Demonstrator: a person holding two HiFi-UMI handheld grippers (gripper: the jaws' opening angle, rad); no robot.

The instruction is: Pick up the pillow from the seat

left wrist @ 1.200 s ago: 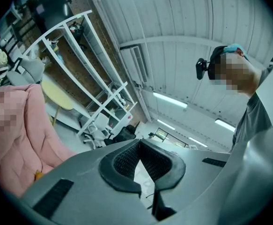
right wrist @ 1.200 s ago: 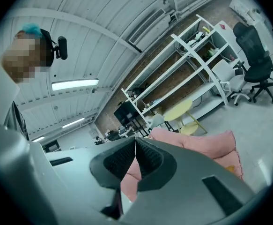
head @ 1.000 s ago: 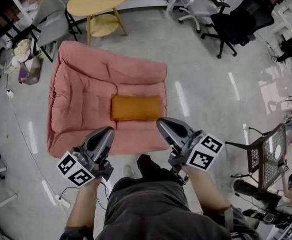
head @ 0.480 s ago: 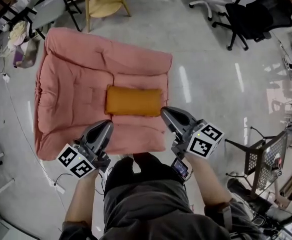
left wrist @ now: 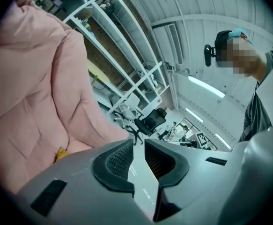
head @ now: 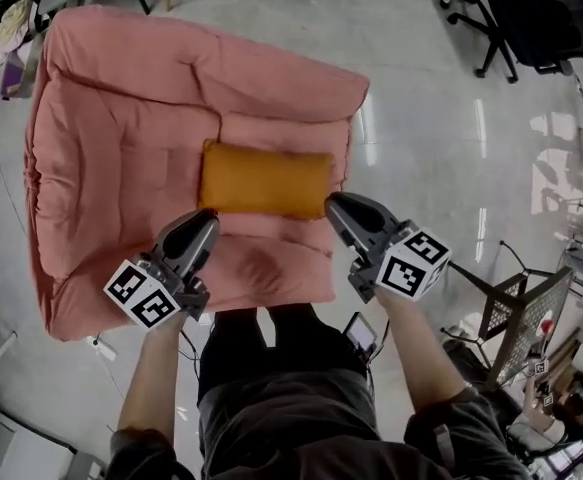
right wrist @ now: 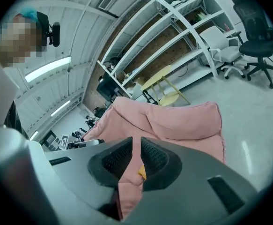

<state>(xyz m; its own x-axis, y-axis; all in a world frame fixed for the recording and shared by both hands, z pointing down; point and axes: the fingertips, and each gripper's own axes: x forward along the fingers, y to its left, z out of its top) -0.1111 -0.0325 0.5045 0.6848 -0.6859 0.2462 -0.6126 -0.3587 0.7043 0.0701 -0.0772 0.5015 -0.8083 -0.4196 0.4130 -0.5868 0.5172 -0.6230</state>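
An orange pillow [head: 266,181] lies on the pink cushioned seat [head: 121,138] against its backrest. My left gripper [head: 209,218] hovers just short of the pillow's near left corner. Its jaws have just been opening and stand a narrow gap apart with nothing between them. My right gripper [head: 333,204] is at the pillow's near right corner, shut and empty. In the left gripper view the left gripper [left wrist: 138,149] points past the seat [left wrist: 28,102], with a sliver of pillow [left wrist: 60,153] showing. In the right gripper view the right gripper [right wrist: 136,146] faces the seat [right wrist: 173,121], and a bit of pillow [right wrist: 141,172] shows.
The seat stands on a shiny grey floor [head: 421,148]. A black office chair [head: 541,23] is at the far right and a wire mesh chair [head: 511,313] at the near right. White shelving [right wrist: 183,27] and a yellow round table [right wrist: 166,86] stand beyond the seat.
Both grippers have come down and forward toward the seat. Their tips now reach the pillow's near corners. The seat and pillow fill more of the head view.
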